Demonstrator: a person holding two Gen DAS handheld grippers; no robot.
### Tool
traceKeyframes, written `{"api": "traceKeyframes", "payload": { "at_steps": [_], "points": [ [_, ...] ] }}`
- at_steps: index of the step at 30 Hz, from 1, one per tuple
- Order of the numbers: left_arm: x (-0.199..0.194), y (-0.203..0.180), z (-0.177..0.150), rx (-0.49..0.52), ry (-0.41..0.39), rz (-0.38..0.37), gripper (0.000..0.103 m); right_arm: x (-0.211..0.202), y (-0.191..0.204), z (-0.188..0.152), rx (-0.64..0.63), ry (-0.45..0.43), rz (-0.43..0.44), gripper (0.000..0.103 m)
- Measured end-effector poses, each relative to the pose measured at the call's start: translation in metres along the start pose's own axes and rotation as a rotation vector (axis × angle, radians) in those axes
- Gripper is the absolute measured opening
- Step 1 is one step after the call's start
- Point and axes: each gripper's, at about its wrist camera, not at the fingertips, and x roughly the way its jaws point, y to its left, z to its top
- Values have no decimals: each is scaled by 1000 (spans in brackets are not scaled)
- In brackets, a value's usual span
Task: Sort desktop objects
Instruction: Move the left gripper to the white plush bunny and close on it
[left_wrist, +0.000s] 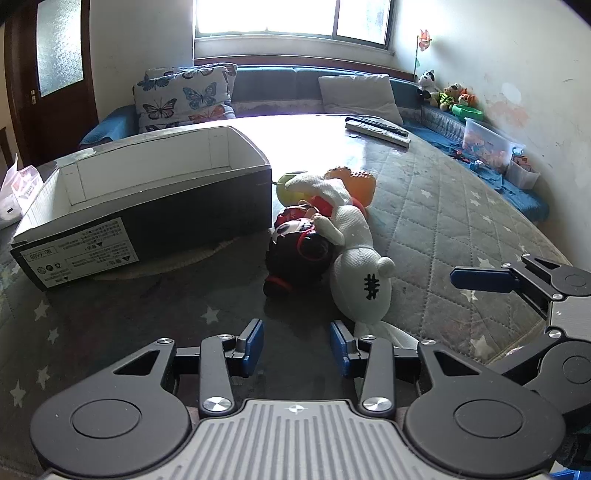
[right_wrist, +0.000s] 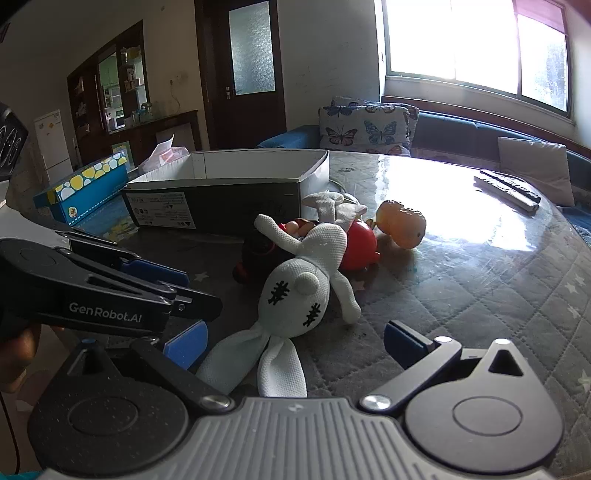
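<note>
A white plush rabbit with stitched black eyes lies on the quilted table, its ears toward me. Under and behind it lie a black-and-red doll, a red toy, an orange rubber toy and a yellow-green piece. An open, empty black cardboard box stands left of the pile. My left gripper is open, just short of the doll. My right gripper is open, its jaws on either side of the rabbit's ears; one finger shows in the left view.
Two remote controls lie at the far side of the table. A blue patterned box and tissues sit left of the cardboard box. A sofa with butterfly cushions and bins of toys ring the table.
</note>
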Motion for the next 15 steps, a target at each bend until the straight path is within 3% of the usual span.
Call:
{"api": "traceKeyframes", "payload": {
  "at_steps": [15],
  "points": [
    [8, 8, 12, -19, 11, -65, 42, 12, -6, 5, 21, 21, 23, 101]
  ]
}}
